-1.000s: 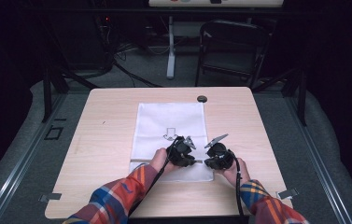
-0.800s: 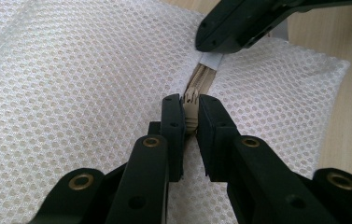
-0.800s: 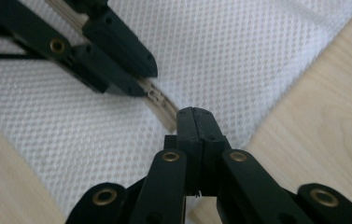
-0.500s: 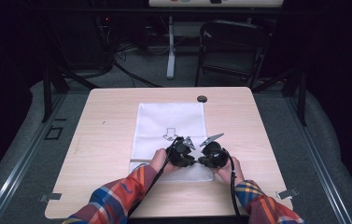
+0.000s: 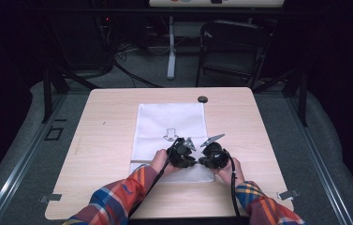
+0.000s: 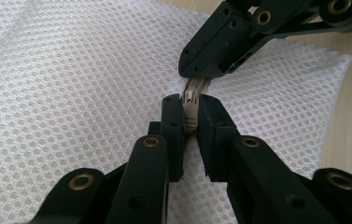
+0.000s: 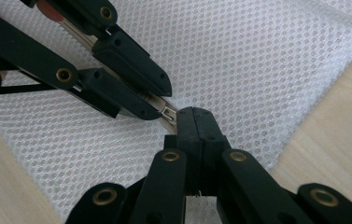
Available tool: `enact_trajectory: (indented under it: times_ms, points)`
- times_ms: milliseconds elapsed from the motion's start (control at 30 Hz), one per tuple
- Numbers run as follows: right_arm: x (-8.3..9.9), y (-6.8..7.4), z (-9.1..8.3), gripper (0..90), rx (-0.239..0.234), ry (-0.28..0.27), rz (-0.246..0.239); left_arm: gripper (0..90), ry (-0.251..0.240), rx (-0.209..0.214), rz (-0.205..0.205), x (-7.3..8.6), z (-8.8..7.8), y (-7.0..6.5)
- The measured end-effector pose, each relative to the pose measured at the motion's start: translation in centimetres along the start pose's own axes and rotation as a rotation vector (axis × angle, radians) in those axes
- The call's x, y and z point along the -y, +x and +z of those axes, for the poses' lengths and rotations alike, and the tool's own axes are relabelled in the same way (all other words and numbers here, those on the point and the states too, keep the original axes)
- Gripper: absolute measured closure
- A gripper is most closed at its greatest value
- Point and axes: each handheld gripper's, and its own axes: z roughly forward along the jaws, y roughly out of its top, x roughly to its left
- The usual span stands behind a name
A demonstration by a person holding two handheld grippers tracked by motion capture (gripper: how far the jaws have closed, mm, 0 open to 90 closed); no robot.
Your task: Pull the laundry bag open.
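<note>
The beige zip [image 6: 191,103] sewn along the near edge of the flat white mesh laundry bag [image 5: 172,126] is what both tools are on, and it looks to me like the start of working that zip open or shut. The left gripper [image 6: 190,108] has its fingers clamped on the zip tape, one black pad either side of it. The right gripper [image 7: 195,122] has its fingers pressed together just beyond the little metal puller [image 7: 168,113], apparently pinching its end, though the pads hide the contact itself. To do this well I'd say the left should hold the tape firm and low as an anchor while the right draws the puller straight along the line of the teeth, away from the left fingers, not upward, or the light mesh will bunch and lift. The bag is fine honeycomb netting, thin and limp, with a faint arrow-like mark [image 5: 169,134] printed beyond the fingers toward its middle. It lies on the pale wooden bench [image 5: 108,136], whose bare surface shows just past the right fingers at the bag's corner. A small dark round knob [image 5: 202,99] sits at the bench's far edge, well apart.
</note>
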Motion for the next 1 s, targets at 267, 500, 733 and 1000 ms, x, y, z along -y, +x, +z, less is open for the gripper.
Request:
enact_trajectory:
  times_ms: [267, 500, 733, 1000]
  points:
    - [-0.06, 0.21, 0.10, 90.0, 0.029, -0.007, -0.016, 80.7, 0.001, -0.001, 0.003, 0.01, 0.01, 0.00]
    - [-0.11, 0.36, 0.20, 90.0, 0.049, 0.010, -0.035, 80.9, 0.006, -0.015, 0.011, -0.10, 0.03, -0.22]
    - [-0.10, 0.32, 0.19, 90.0, 0.044, 0.011, -0.033, 80.9, 0.010, -0.012, 0.013, -0.10, -0.03, -0.22]
    - [-0.15, 0.35, 0.08, 90.0, 0.052, 0.030, -0.040, 81.0, 0.020, -0.008, 0.000, 0.29, -0.54, 0.25]
